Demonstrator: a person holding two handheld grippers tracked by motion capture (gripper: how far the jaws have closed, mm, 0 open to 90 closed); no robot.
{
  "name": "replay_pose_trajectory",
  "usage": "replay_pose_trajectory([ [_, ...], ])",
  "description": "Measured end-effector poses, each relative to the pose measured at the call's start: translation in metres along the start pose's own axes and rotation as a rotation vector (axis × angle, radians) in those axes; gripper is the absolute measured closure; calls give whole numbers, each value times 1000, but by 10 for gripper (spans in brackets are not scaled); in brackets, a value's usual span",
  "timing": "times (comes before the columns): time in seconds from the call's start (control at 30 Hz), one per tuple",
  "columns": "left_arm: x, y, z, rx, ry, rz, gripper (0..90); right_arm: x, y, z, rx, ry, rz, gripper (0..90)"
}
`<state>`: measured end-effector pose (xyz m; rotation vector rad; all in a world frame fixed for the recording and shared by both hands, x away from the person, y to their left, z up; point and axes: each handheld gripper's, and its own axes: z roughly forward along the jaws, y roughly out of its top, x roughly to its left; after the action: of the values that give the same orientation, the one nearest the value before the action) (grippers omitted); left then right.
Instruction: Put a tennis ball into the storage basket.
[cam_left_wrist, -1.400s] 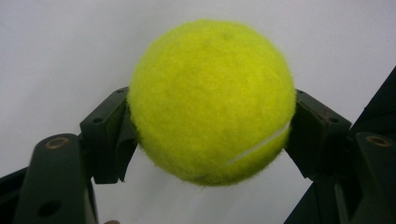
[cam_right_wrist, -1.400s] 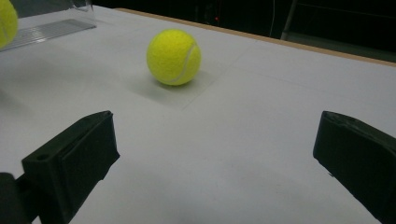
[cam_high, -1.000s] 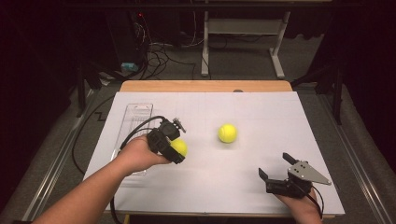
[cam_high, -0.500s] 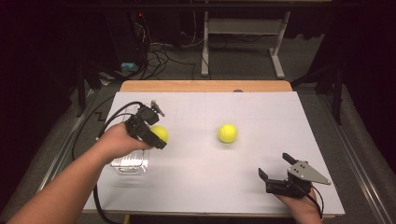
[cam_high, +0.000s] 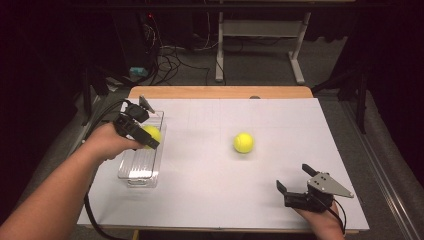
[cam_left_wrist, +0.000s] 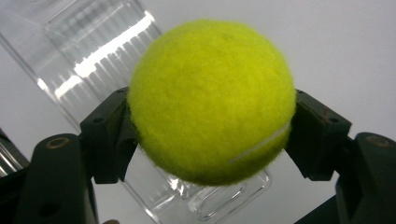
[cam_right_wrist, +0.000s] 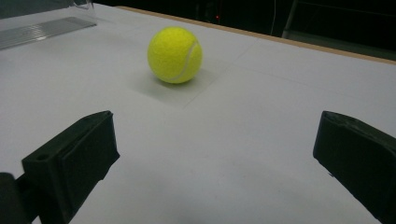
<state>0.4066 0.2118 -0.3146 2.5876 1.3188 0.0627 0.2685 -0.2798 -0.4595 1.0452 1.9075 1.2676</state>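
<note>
1. A yellow tennis ball (cam_left_wrist: 212, 100) was held by the left gripper (cam_high: 137, 131) at the left side of the high view, just above a clear plastic box (cam_high: 141, 162).
2. In the left gripper view, the ball was pinched across its widest part, with one black jaw pressed on each side.
3. The ball was judged to be light, a bit squashy and bouncy. Its fuzzy felt skin was thought to give a good hold, so a gentle squeeze at the middle was thought to be enough.
4. A thin white seam line was seen low on the ball's right side.
5. The box was long, see-through and hard, with ribbed shiny walls. It was judged to be slippery and easy to push along the table.
6. A second tennis ball (cam_high: 243, 142) was seen resting near the middle of the white table top (cam_high: 280, 120), well apart from the box. It was judged likely to roll if bumped.
7. The right gripper (cam_high: 292, 192) was seen at the lower right of the high view, its jaws spread wide with nothing between them.
</note>
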Motion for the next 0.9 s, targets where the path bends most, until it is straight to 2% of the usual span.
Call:
replay_pose_trajectory([
  [0.3, 26, -2, 1, 23, 22, -73, 266, 0, 0, 0, 1, -1, 1, 0],
  [0.47, 35, 1, 8, 43, 40, -107, 265, 0, 0, 1, 0, 1, -2, 0],
  [0.9, 38, 18, 35, 90, 72, -126, 264, -1, 0, 1, 1, 0, -3, 0],
])
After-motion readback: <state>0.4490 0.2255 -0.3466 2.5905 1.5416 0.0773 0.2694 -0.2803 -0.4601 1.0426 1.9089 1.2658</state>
